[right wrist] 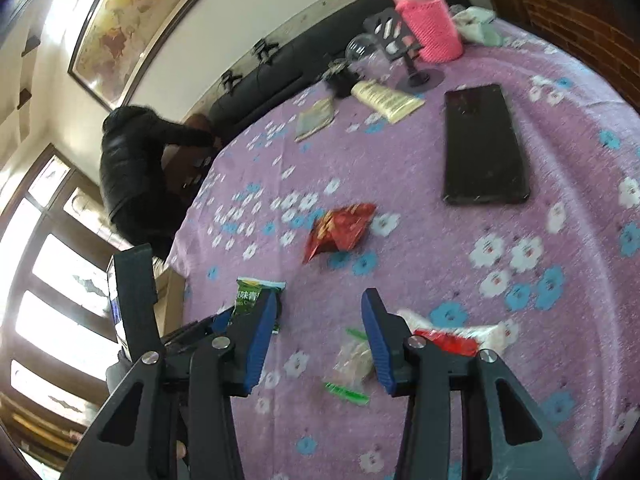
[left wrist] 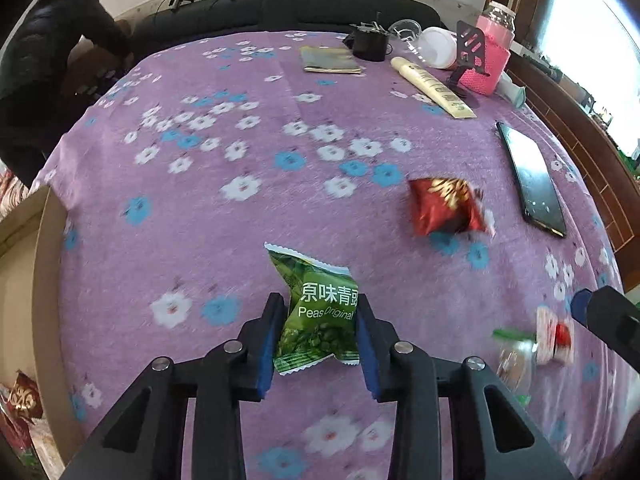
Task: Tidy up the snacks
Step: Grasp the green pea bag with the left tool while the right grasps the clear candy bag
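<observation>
Left gripper (left wrist: 318,328): pads closed against pea packet (left wrist: 320,312), held over the cloth (left wrist: 240,220); keep the squeeze gentle. Right gripper (right wrist: 320,336): wide open, empty, above a clear packet (right wrist: 354,360), apparently nuts; red packet (right wrist: 340,230) lies beyond.

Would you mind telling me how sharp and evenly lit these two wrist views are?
Left wrist view: the green pea packet between the left gripper's fingers is sharp with readable print, the red snack packet is motion-smeared, and the window at right is blown out. Right wrist view: blur smears the clear packet near the right gripper, window glare washes out the left edge, and fisheye bends the tablecloth.
</observation>
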